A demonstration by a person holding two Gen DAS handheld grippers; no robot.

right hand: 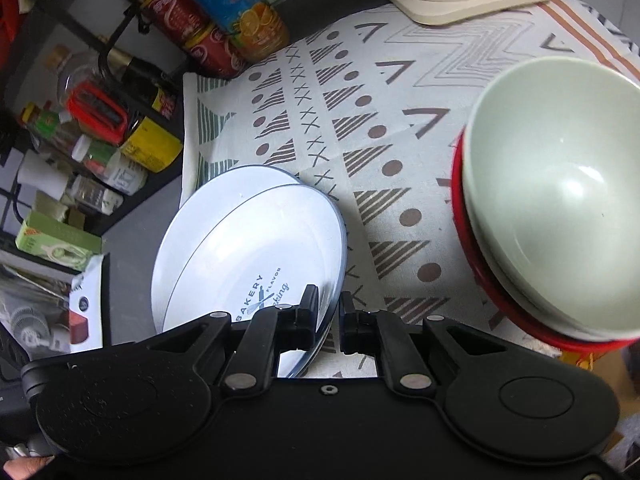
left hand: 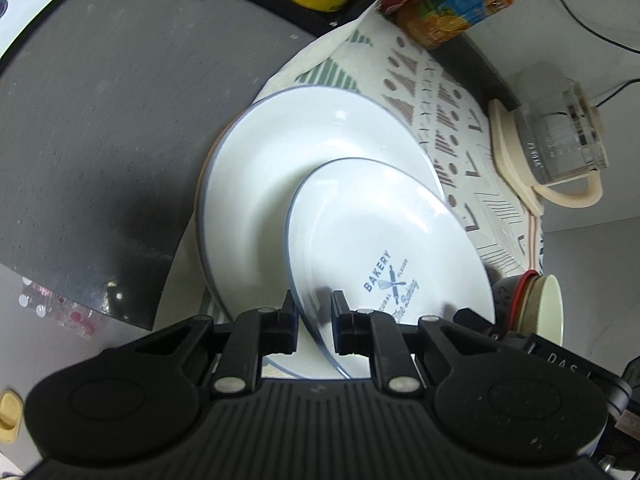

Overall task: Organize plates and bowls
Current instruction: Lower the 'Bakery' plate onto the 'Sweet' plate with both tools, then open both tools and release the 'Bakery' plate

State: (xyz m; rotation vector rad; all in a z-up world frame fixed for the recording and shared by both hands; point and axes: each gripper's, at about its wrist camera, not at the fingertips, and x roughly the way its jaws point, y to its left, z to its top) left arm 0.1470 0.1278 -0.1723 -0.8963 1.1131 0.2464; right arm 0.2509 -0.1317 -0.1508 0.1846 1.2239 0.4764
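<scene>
Between both pairs of jaws, the small plate [left hand: 384, 232] with the blue BAKERY print – tilted, near edge raised, far edge down over the large plate [left hand: 288, 152]. Pinched at its near rim by the left gripper [left hand: 316, 308], jaws clenched tight on the thin edge. Pinched again further round by the right gripper [right hand: 329, 312], likewise clamped on that rim; only a black corner of it visible at the left wrist camera's right border. Under both plates, the patterned cloth [left hand: 440, 120] on the grey counter [left hand: 100, 120]. Hard to tell whether the small plate's far edge touches the large plate – contact hidden by its own body. Off to the right, a pale green bowl [right hand: 560, 200] nested in a red bowl [right hand: 520, 320], cut off by the frame. At the back, a glass kettle [left hand: 560, 140] and bottles [right hand: 240, 8], blurred and partly cropped. Print on the small plate partly covered by the jaws.
</scene>
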